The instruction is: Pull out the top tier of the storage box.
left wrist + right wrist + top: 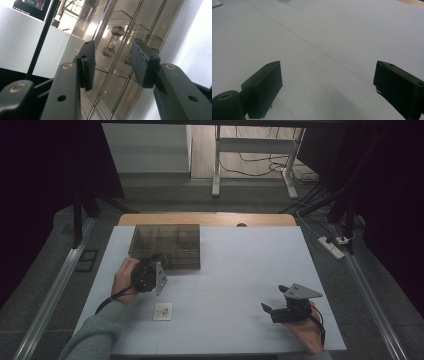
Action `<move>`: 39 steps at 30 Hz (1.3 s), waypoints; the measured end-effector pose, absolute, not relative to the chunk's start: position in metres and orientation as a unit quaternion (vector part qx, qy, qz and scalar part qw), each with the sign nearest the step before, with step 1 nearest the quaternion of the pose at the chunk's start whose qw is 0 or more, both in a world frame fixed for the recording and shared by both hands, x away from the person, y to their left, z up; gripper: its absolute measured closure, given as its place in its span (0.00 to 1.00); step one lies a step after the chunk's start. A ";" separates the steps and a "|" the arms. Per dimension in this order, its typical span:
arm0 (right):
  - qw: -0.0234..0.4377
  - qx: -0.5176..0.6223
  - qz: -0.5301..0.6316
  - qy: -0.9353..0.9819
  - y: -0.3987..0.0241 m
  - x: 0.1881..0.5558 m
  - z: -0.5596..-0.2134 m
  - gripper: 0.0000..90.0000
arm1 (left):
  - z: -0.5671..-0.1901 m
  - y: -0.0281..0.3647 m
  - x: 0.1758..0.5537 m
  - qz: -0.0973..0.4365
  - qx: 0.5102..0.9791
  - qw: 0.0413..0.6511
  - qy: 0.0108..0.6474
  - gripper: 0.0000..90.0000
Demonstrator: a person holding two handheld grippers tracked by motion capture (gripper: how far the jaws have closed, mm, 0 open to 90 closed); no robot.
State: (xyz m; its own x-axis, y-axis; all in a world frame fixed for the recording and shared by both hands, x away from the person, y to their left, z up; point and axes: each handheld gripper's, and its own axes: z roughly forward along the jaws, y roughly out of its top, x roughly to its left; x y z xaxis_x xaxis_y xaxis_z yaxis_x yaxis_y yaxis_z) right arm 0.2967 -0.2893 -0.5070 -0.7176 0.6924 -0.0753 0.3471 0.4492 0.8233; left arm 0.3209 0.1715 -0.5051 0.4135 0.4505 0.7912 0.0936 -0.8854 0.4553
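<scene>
Left claw (112, 65) part open, nothing between the pads; jaws sit just over the smoked clear compartment box (165, 245), pads apart from its lid as far as the left gripper view shows; small metal parts visible through the lid under the gap; box lies at 11 o'clock on the white counter (240, 265); small white packet (162, 311) at 6 o'clock from the left claw, near it; right claw (327, 92) wide open, empty, over bare counter at 4 o'clock, well apart from the box.
</scene>
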 end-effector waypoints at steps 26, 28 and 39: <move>0.205 0.314 0.419 0.827 -0.289 0.297 -0.507 0.09 | -0.508 0.173 0.325 0.526 0.817 0.169 0.163 0.74; 0.206 0.314 0.419 0.827 -0.290 0.297 -0.507 0.09 | -0.508 0.173 0.325 0.526 0.817 0.168 0.163 0.75; 0.208 0.316 0.419 0.826 -0.290 0.297 -0.507 0.09 | -0.511 0.172 0.327 0.526 0.819 0.163 0.158 0.81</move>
